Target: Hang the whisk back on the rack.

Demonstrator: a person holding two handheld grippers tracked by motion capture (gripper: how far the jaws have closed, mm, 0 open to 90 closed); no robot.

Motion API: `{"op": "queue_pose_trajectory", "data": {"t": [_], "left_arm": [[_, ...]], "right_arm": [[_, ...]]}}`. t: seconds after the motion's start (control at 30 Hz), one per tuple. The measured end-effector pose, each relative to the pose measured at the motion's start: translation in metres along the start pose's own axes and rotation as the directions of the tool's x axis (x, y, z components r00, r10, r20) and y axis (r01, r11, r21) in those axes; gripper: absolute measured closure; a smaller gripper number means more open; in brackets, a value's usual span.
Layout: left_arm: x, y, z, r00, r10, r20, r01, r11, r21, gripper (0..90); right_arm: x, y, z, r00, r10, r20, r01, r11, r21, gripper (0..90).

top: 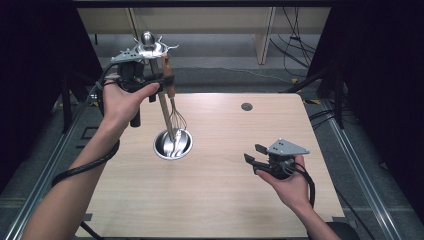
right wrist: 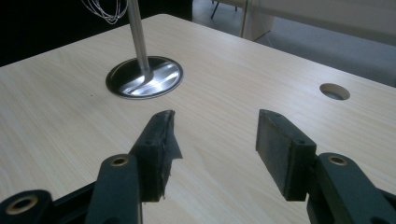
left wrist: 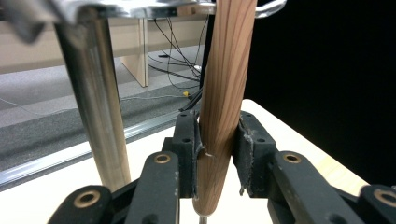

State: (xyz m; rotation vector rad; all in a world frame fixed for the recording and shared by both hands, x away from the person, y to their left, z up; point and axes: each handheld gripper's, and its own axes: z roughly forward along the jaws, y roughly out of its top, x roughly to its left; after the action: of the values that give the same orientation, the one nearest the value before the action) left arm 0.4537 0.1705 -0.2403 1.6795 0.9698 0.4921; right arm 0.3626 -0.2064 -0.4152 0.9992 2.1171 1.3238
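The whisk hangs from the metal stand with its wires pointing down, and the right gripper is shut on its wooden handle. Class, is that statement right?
Not quite. The left gripper, not the right, is shut on the wooden handle of the whisk, as the left gripper view shows. The right gripper stands open over the table. The whisk does hang wires-down beside the metal stand.

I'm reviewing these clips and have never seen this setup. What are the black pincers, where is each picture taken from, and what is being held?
A person holds a handheld two-jaw gripper in each hand. The high view looks down on the wooden table; the other two pictures come from cameras riding on each gripper. On the table stands a metal utensil stand with a round shiny base. The left gripper is shut on the whisk's wooden handle, up beside the stand's pole. The right gripper hovers open over bare tabletop, holding nothing.
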Motion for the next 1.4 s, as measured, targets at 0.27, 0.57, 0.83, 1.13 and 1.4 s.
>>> {"op": "queue_pose_trajectory", "data": {"t": [0.27, 0.57, 0.83, 1.13, 1.4], "left_arm": [[0.000, -0.001, -0.001, 1.0000, 0.001, -0.009, -0.001, 1.0000, -0.006, 69.5], [0.001, -0.004, -0.002, 0.9998, 0.008, -0.019, -0.009, 0.9999, -0.012, 66.3], [0.001, -0.011, -0.007, 0.9994, 0.019, -0.030, -0.020, 0.9996, -0.022, 57.6], [-0.001, -0.020, -0.019, 0.9986, 0.033, -0.041, -0.035, 0.9985, -0.041, 49.1], [-0.003, -0.031, -0.030, 0.9980, 0.048, -0.041, -0.050, 0.9972, -0.056, 44.9]], "right_arm": [[0.000, 0.000, 0.000, 1.0000, -0.001, -0.002, 0.001, 1.000, 0.000, 47.7], [-0.001, 0.000, 0.000, 0.9999, -0.010, 0.000, 0.010, 1.000, -0.003, 47.7], [0.000, 0.000, 0.000, 1.0000, -0.001, 0.002, 0.001, 1.000, 0.000, 47.7], [0.000, 0.000, 0.000, 1.0000, 0.002, 0.003, -0.002, 1.000, 0.002, 47.5], [-0.002, 0.000, 0.000, 0.9997, -0.023, -0.001, 0.023, 1.000, 0.007, 47.4]]}}
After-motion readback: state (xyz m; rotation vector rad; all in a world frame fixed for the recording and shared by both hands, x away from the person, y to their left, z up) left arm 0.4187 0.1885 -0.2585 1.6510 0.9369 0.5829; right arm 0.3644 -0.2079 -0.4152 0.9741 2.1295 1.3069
